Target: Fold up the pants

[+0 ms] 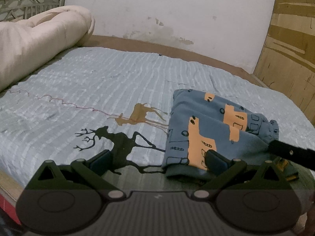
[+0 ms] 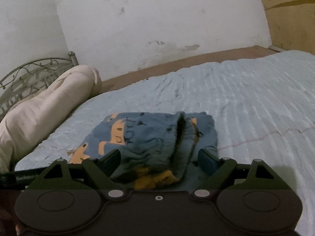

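Pants (image 1: 198, 129), blue with orange print, are seen folded small on the bed (image 1: 98, 90), with the left tool (image 1: 157, 159) and right tool (image 2: 159, 157) both spread apart and empty, so a final tidy is judged due.

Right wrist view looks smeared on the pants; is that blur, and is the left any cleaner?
Right wrist view: motion blur smears the pants, softening the waistband and print; the bedspread streaks too. Left wrist view: sharper, the pants print and the deer print read crisply. Both views: dim flat light, fisheye bending the wall, no glare.
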Demonstrator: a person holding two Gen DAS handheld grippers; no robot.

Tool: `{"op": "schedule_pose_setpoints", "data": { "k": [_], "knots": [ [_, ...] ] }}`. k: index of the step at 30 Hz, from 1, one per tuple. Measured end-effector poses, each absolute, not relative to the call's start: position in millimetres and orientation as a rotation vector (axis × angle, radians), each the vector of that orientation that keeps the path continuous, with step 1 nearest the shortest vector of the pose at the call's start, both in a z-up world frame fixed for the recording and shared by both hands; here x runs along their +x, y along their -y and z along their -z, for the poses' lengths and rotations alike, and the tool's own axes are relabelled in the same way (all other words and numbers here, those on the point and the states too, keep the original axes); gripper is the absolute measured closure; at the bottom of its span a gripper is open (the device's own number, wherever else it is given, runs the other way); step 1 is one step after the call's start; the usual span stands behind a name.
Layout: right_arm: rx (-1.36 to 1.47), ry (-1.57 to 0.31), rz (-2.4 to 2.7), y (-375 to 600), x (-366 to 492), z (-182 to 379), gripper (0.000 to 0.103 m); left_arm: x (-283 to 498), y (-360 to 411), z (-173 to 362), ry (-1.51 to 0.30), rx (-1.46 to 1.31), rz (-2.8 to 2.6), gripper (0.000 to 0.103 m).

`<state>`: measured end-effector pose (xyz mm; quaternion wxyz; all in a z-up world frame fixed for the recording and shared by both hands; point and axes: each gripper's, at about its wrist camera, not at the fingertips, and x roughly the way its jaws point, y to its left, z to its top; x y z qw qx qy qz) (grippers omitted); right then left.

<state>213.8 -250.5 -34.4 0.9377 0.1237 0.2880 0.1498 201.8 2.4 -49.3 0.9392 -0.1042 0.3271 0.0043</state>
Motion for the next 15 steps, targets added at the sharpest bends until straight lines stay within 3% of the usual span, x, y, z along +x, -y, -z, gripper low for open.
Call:
{"op": "schedule_pose_setpoints", "data": {
  "k": [4,7,10,12,15],
  "knots": [
    [0.288,-0.624,-0.298,254.3,229.5,37.7,0.016,201.3,-3.3,49.5,-0.668,-0.221,-0.006,0.001],
    [0.393,-0.651,-0.29,261.5,240.8,42.2,0.022,200.6,-3.4,48.5,-0.669,-0.221,-0.005,0.001],
    [0.409,-0.654,-0.246,262.5,240.2,43.8,0.045,200.1,-3.0,48.4,-0.669,-0.22,-0.007,0.001],
    [0.393,-0.645,-0.236,262.1,236.0,43.6,0.067,199.1,-2.1,46.5,-0.669,-0.22,-0.007,0.001],
    [0.378,-0.625,-0.246,259.8,230.0,41.1,0.083,197.4,-1.8,41.4,-0.665,-0.221,-0.009,0.001]
  ]
}}
